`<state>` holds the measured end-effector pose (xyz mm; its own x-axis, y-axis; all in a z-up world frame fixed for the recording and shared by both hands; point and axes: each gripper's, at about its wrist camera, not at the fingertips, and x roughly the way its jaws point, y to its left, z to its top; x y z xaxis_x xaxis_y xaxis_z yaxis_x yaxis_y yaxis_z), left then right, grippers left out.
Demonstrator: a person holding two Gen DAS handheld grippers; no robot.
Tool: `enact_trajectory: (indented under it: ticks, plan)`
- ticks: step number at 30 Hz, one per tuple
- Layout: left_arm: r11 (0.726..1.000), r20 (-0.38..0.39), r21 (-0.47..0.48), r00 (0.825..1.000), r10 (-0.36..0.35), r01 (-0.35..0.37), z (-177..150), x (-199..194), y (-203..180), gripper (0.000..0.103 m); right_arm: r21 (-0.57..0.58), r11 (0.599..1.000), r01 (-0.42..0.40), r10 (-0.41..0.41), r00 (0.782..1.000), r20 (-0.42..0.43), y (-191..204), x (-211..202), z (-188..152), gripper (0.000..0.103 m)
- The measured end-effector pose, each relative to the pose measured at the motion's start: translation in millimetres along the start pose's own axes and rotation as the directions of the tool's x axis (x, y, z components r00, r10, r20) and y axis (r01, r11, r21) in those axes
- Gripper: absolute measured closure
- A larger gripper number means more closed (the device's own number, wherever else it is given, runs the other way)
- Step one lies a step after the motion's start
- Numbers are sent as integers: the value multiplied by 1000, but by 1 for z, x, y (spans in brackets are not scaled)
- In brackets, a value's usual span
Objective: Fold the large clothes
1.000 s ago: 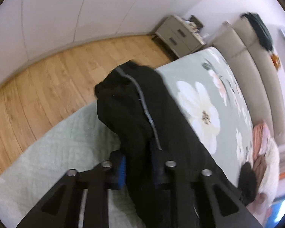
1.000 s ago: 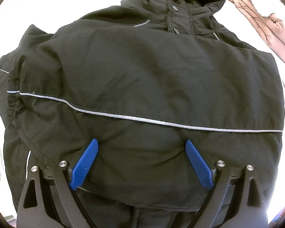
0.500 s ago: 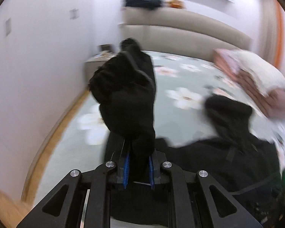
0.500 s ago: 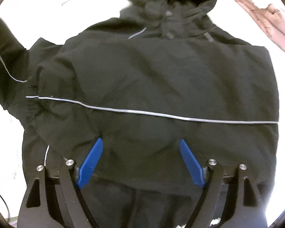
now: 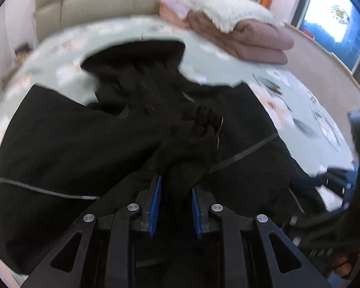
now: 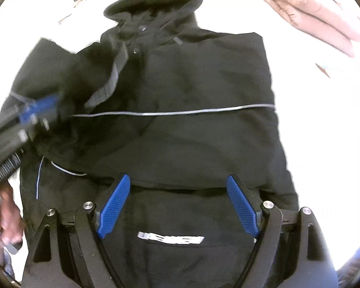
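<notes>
Jacket (image 6: 184, 124) sleeve (image 5: 180, 158) is pinched in the left gripper (image 5: 175, 199); the right gripper (image 6: 177, 204) hangs above it, spread wide, holding nothing.

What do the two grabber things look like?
Both are black, with triangle-shaped holes in the frames and shiny silver screws. The left gripper and right gripper each have two bright blue bumpy pads. A bare hand holds the left one's ribbed black handle.
</notes>
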<state>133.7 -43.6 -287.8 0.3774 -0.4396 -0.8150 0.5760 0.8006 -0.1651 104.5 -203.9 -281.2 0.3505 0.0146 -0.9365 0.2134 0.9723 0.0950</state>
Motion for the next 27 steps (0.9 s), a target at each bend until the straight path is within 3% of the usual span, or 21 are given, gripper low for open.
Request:
enact_trajectory:
  ticks: [2, 5, 6, 7, 9, 11, 13, 19, 27]
  plan:
    - [997, -8, -58, 999, -41, 41, -7, -11, -4, 78, 6, 1000, -10, 10, 1000, 19, -9, -10, 3, 18]
    - [966, 9, -191, 984, -176, 174, -20, -37, -8, 64, 27, 999, -44, 43, 998, 41, -19, -24, 9, 18]
    - [964, 17, -206, 985, -171, 170, -23, -43, -7, 62, 35, 997, -62, 60, 997, 47, -21, -28, 12, 18]
    - [969, 28, -215, 992, -123, 126, -24, -50, -9, 62, 38, 997, -73, 71, 996, 51, -20, -31, 13, 18]
    - [979, 15, -202, 999, 38, -34, -26, -62, -9, 55, 37, 996, -85, 82, 995, 59, -16, -37, 13, 18]
    - [971, -27, -155, 983, 182, -184, -25, -64, -12, 55, 26, 994, -106, 104, 993, 58, -11, -36, 18, 18]
    - [948, -51, -115, 955, 291, -295, -25, -69, -13, 55, 11, 992, -128, 127, 991, 39, -5, -31, 19, 18]
    - [912, -98, -155, 925, 368, -379, -29, -86, -11, 55, 7, 983, -182, 182, 982, -55, 9, -4, 10, 18]
    - [891, -131, -252, 925, 356, -378, -29, -108, -6, 55, 19, 975, -220, 220, 971, -88, 22, 0, -4, 18]
